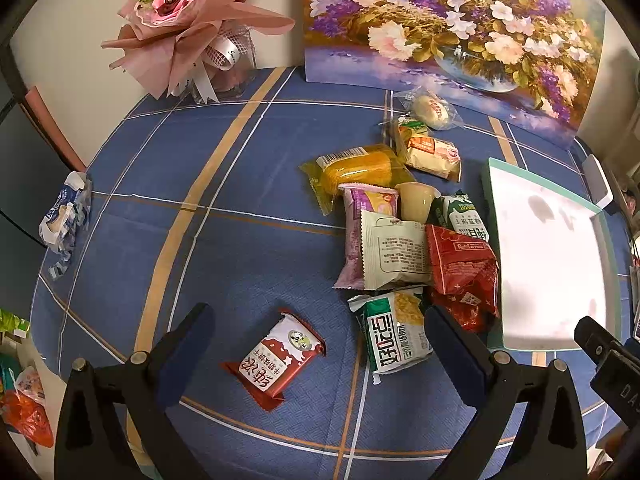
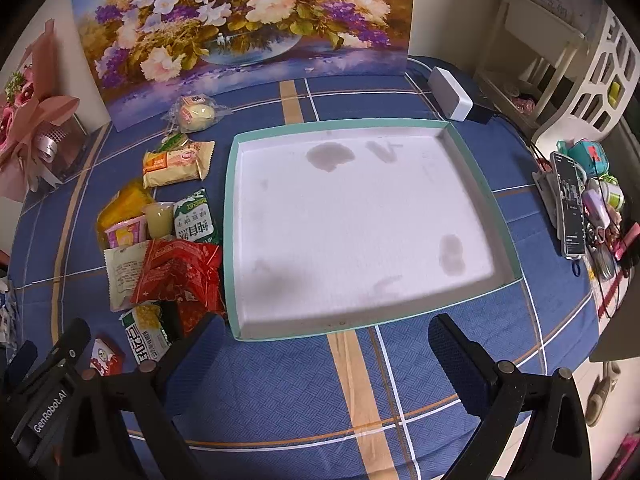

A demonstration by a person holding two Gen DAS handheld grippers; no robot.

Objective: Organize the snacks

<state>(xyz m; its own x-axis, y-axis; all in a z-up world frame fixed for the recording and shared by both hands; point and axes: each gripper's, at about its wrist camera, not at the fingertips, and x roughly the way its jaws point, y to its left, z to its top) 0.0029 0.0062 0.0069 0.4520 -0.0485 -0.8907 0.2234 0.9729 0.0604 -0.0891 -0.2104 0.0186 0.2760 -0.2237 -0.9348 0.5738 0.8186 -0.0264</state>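
Several snack packets lie in a pile on the blue checked tablecloth, left of a shallow teal-rimmed white tray [image 2: 476, 168], which also shows in the left wrist view [image 1: 486, 184]. My left gripper [image 1: 320, 330] is open and empty, just above a red-and-white biscuit packet [image 1: 278, 358]. A green-and-white packet [image 1: 394, 332] lies by its right finger, beside a red foil packet [image 1: 460, 264]. My right gripper [image 2: 328, 338] is open and empty, above the cloth at the tray's near edge. The tray holds no snacks.
A flower painting [image 2: 240, 20] stands at the back, a pink bouquet [image 1: 188, 20] at the back left. A white box [image 2: 450, 98] lies behind the tray. A phone [image 2: 570, 204] and small clutter sit at the table's right edge. A crumpled blue wrapper [image 1: 66, 216] lies far left.
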